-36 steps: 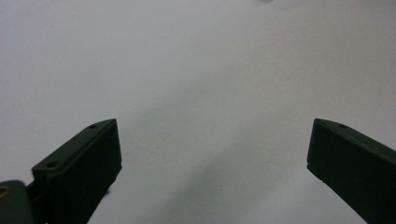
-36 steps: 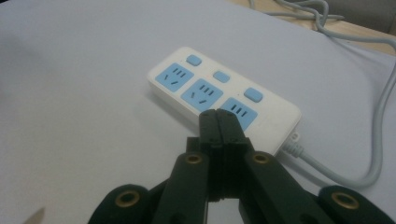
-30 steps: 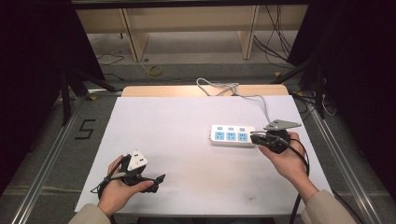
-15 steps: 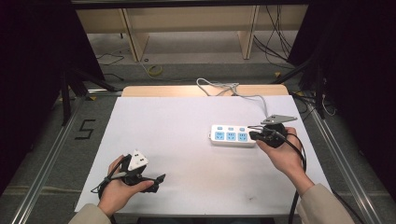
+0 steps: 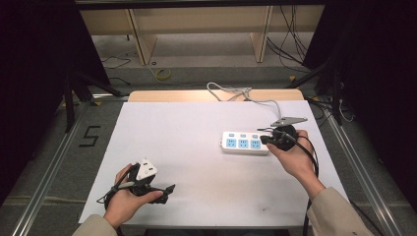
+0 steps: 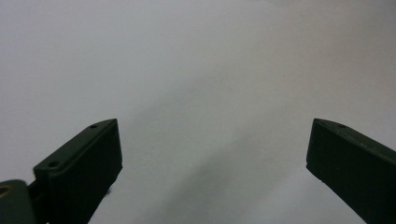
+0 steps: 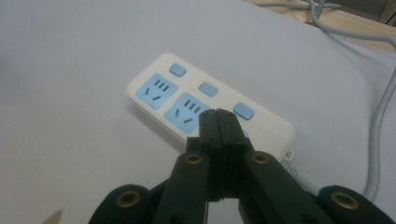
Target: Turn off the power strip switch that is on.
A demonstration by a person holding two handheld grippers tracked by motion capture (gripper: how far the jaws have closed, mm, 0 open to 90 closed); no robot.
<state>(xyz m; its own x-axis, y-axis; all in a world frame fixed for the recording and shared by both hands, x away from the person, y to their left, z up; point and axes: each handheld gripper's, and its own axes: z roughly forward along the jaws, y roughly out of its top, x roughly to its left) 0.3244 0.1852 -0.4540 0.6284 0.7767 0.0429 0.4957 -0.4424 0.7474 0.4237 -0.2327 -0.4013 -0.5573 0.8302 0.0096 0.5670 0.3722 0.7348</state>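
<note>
The left gripper (image 5: 164, 189) is held low at the near left of the white table (image 5: 187, 128), and its jaws are spread wide over bare table. Farther back on the right, the right gripper (image 5: 265, 139) is held with its jaws pressed together, nothing between them, over the right end of the white power strip (image 5: 244, 143). The strip's grey cord (image 5: 236, 93) is seen running to the far edge.

This looks like a lab or recording rig: a white tabletop (image 5: 196, 147) sits between metal rails (image 5: 46, 167), with dark curtains (image 5: 34, 59) at both sides, loose cables (image 5: 290, 44) on the grey floor (image 5: 196, 54), and a taped number 5 (image 5: 90, 136) beside the tabletop.
</note>
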